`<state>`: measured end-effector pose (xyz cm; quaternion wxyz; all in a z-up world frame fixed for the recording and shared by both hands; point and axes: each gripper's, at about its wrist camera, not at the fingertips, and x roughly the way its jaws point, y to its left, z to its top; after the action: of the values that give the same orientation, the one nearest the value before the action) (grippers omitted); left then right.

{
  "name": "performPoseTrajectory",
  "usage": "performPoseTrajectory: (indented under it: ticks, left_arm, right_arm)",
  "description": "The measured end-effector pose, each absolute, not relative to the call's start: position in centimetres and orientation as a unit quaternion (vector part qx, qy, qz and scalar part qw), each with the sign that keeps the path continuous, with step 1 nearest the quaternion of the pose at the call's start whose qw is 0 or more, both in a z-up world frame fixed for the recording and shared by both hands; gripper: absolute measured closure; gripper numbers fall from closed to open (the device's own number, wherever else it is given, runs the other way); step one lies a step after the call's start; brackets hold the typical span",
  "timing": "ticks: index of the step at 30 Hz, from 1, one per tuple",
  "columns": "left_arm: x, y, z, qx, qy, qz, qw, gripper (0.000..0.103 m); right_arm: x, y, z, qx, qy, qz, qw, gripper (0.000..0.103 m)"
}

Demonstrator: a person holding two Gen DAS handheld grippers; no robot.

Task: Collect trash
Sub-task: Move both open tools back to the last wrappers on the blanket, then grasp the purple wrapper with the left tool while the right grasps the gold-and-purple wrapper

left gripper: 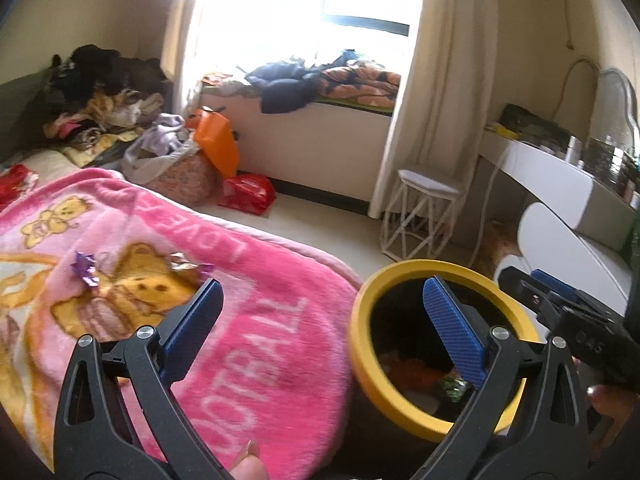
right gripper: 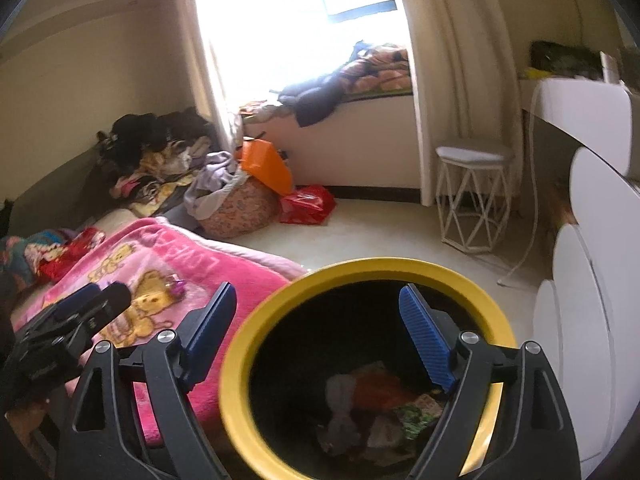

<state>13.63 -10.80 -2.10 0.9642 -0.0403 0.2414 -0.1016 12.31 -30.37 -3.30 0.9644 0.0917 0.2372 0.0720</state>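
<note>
A black bin with a yellow rim (left gripper: 362,320) stands on the floor against the bed's pink blanket (left gripper: 256,320). Inside the bin lie crumpled orange, grey and green trash pieces (right gripper: 376,394). Two crinkled foil wrappers rest on the blanket, a purple one (left gripper: 85,269) and a paler one (left gripper: 187,266). My left gripper (left gripper: 322,292) is open and holds nothing; it straddles the blanket's edge and the bin. My right gripper (right gripper: 318,296) hangs open and bare above the bin's mouth (right gripper: 240,344). Each gripper shows at the side of the other's view: right gripper (left gripper: 528,280), left gripper (right gripper: 102,294).
A white wire-frame stool (left gripper: 424,216) and a white dressing table (left gripper: 560,176) stand at the right. Orange (left gripper: 214,140) and red (left gripper: 246,192) bags and a laundry basket (left gripper: 176,168) sit on the floor by the window seat. Clothes are piled on the bed's far end (left gripper: 92,92).
</note>
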Motion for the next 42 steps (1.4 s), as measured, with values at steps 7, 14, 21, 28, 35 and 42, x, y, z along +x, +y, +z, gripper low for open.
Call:
performPoseTrajectory:
  ticks: [7, 14, 21, 28, 35, 42]
  left_arm:
    - [14.2, -6.0, -2.2, -0.057, 0.237, -0.042, 0.969, 0.011]
    - [15.7, 1.2, -3.5, -0.098, 0.257, 0.034, 0.961, 0.011]
    - [17.6, 7.6, -4.5, -0.116, 0.268, 0.088, 0.952, 0.011]
    - [20.3, 11.6, -6.2, -0.145, 0.289, 0.098, 0.941, 0.013]
    - [23.2, 13.0, -8.6, -0.170, 0.318, 0.085, 0.929, 0.038]
    - [24.9, 13.6, -10.4, -0.203, 0.341, 0.075, 0.915, 0.055]
  right_arm:
    - [13.6, -25.9, -2.7, 0.073, 0.239, 0.114, 0.962, 0.020]
    - [17.2, -20.1, -2.5, 0.045, 0.259, 0.160, 0.952, 0.020]
    - [22.0, -14.0, -4.1, 0.016, 0.299, 0.205, 0.932, 0.020]
    - [27.8, -9.6, -7.5, 0.034, 0.367, 0.222, 0.902, 0.026]
    - [31.4, -6.7, -10.9, 0.053, 0.411, 0.219, 0.883, 0.040]
    - [32.7, -5.9, -12.2, 0.077, 0.422, 0.233, 0.873, 0.086]
